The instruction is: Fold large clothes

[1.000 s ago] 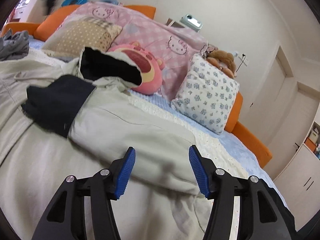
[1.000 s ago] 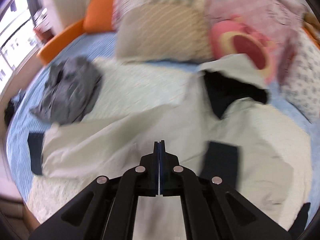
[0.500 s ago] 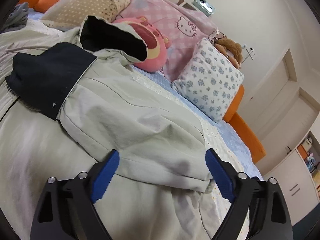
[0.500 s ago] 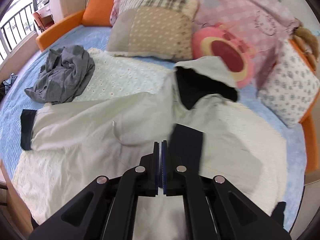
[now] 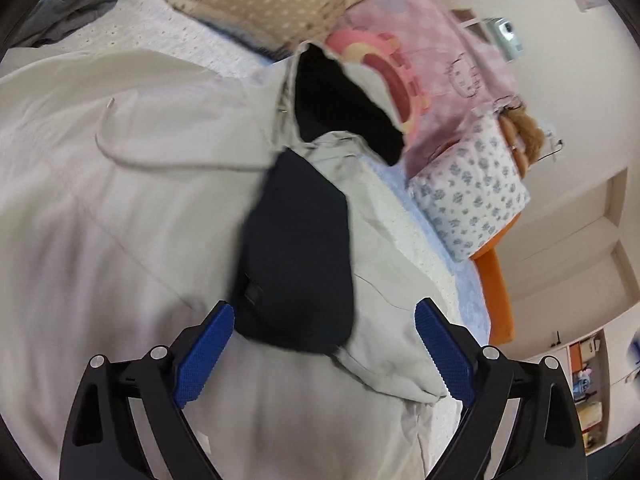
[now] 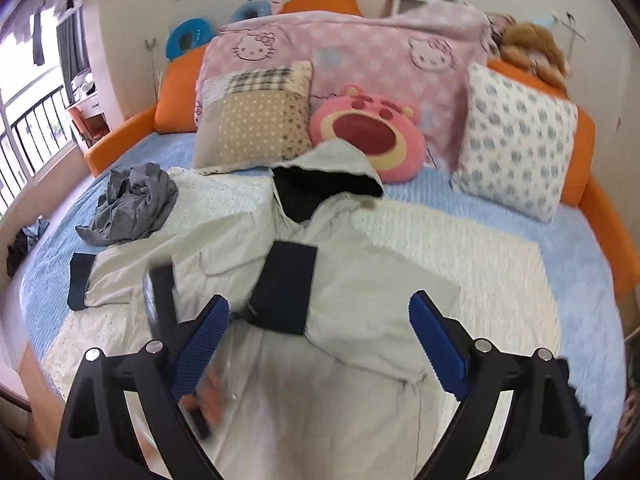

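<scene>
Both claws apart above a pale hooded jacket spread on the bed.

Left wrist view: the left claw [image 5: 324, 344] has its jaws opening and empty, over the jacket [image 5: 120, 208], whose dark cuff [image 5: 296, 264] lies folded across the chest (the picture is blurred). Right wrist view: the right claw [image 6: 320, 336] has its jaws opening, nothing between them; the jacket lies on the bed [image 6: 580, 248], hood [image 6: 332, 168] toward the pink bear cushion [image 6: 368, 136], a grey garment [image 6: 132, 204] beside its outstretched sleeve.
</scene>
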